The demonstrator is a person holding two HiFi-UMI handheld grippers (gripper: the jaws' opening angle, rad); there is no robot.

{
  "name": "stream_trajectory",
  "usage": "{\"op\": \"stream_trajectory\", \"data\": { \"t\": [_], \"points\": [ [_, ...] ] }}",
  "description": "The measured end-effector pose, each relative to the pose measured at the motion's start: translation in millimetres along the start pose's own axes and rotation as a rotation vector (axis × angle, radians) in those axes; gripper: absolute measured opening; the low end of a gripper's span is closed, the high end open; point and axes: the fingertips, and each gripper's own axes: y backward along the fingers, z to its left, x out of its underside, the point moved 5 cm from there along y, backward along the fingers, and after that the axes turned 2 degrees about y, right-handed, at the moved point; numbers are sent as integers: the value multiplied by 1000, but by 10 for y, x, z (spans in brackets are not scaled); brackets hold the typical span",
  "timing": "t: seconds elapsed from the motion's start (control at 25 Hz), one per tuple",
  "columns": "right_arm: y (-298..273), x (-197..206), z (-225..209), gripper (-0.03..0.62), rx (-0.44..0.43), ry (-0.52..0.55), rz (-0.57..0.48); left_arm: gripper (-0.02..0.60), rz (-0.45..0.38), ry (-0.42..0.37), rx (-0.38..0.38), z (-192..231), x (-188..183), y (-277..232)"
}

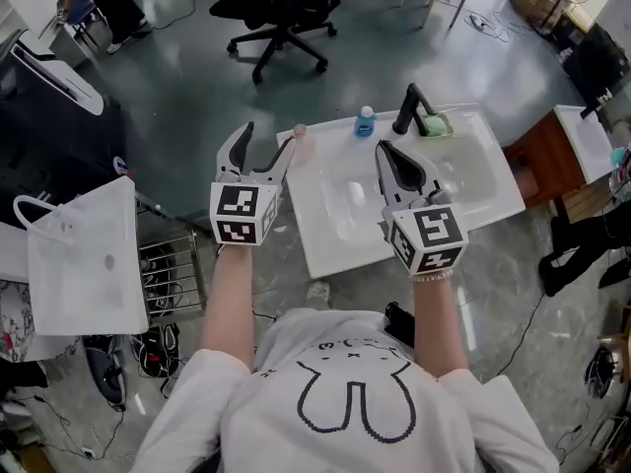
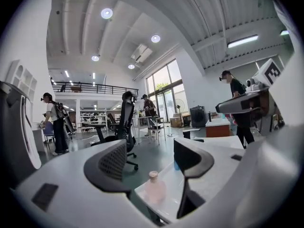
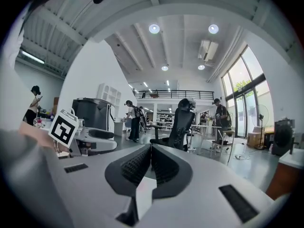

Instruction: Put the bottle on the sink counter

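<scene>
A small pink bottle [image 1: 303,144] stands upright on the far left corner of the white sink counter [image 1: 335,249]. My left gripper [image 1: 268,138] hangs open just left of it, nothing between its fingers. In the left gripper view the pink bottle [image 2: 154,189] sits low and a little ahead between the open jaws of the left gripper [image 2: 152,159]. My right gripper [image 1: 382,150] is shut and empty, held above the basin. In the right gripper view the right gripper [image 3: 151,164] has its pads pressed together.
A blue bottle [image 1: 365,121], a black faucet [image 1: 412,108] and a green sponge [image 1: 437,124] line the counter's far edge. A black office chair [image 1: 281,13] stands beyond. A white bag [image 1: 84,254] and wire rack [image 1: 170,269] sit left, a wooden cabinet [image 1: 537,161] right.
</scene>
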Motion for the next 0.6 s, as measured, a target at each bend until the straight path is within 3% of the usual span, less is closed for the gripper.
{"op": "stream_trajectory", "data": {
  "t": [0.24,0.44,0.52,0.6],
  "points": [
    [83,-265,-67,28,-2,36,-52,301,-105,-13,-58,54,-369,303],
    [140,-444,-93,28,9,81,-87,253,-162,-88,-80,69,-626,510],
    [154,-501,-84,28,10,97,-96,9,-187,-97,-91,72,-702,591],
    [166,-538,-54,28,8,108,-104,9,-203,-85,-82,74,-742,656]
  ]
}}
